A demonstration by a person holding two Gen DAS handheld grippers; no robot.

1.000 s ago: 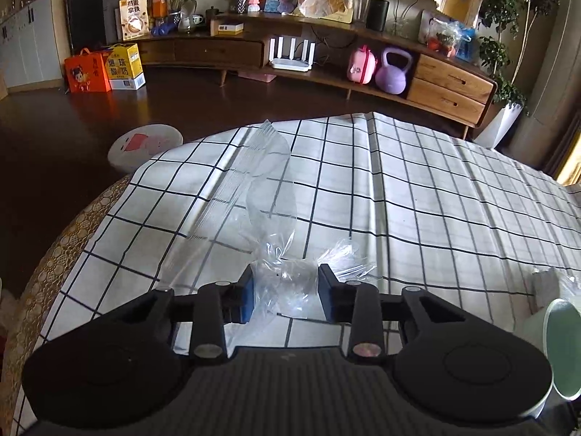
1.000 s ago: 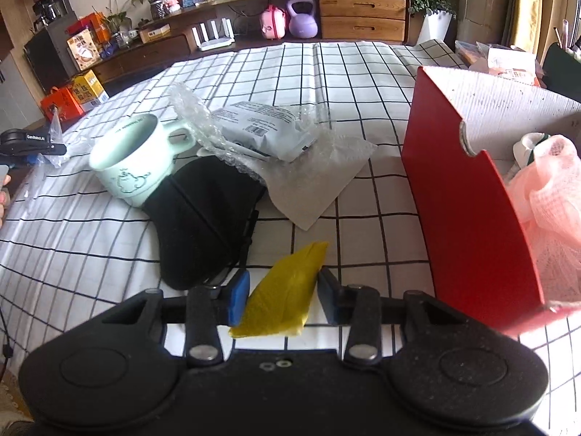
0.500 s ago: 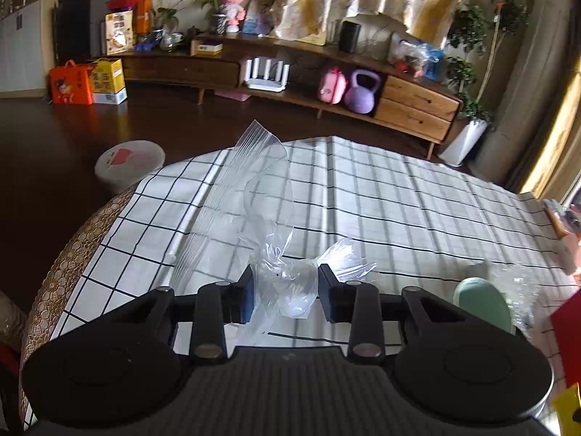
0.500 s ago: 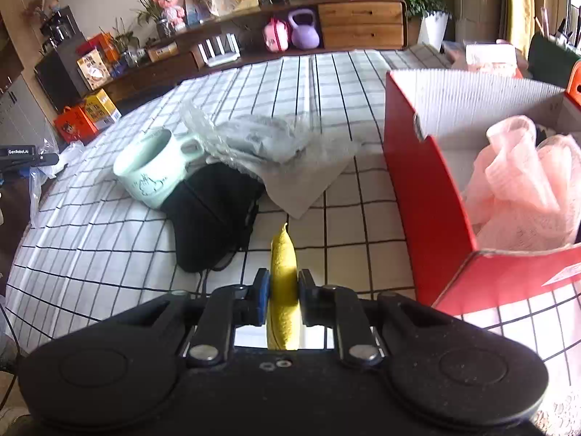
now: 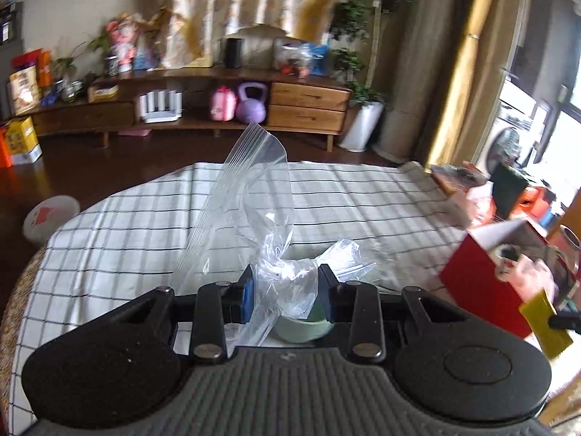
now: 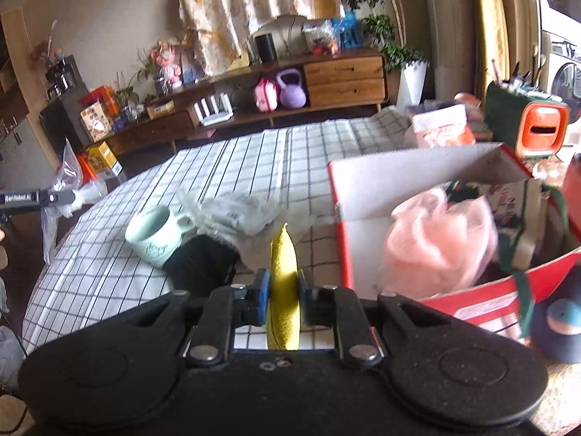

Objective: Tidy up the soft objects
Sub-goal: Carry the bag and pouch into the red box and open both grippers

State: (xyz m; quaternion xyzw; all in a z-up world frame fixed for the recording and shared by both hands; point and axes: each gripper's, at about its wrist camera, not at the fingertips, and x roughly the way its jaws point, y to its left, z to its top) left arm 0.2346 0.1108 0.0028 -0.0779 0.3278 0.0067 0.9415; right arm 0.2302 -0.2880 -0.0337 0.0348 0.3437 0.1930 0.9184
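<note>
Beside red box (image 6: 428, 174), right claw (image 6: 284, 296) clamping yellow cloth (image 6: 284, 276), bag (image 5: 250, 214) elsewhere

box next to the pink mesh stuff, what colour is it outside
Red outside, white inside; the box shows best in the right wrist view, with the pink mesh in it.

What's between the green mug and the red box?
In the right wrist view, a crinkly plastic packet and the yellow cloth held by the right gripper sit between the green mug and the red box.

Clear plastic bag (image 5: 254, 225) between left gripper (image 5: 287, 292) fingers, above checked tablecloth (image 5: 145, 225).
</note>
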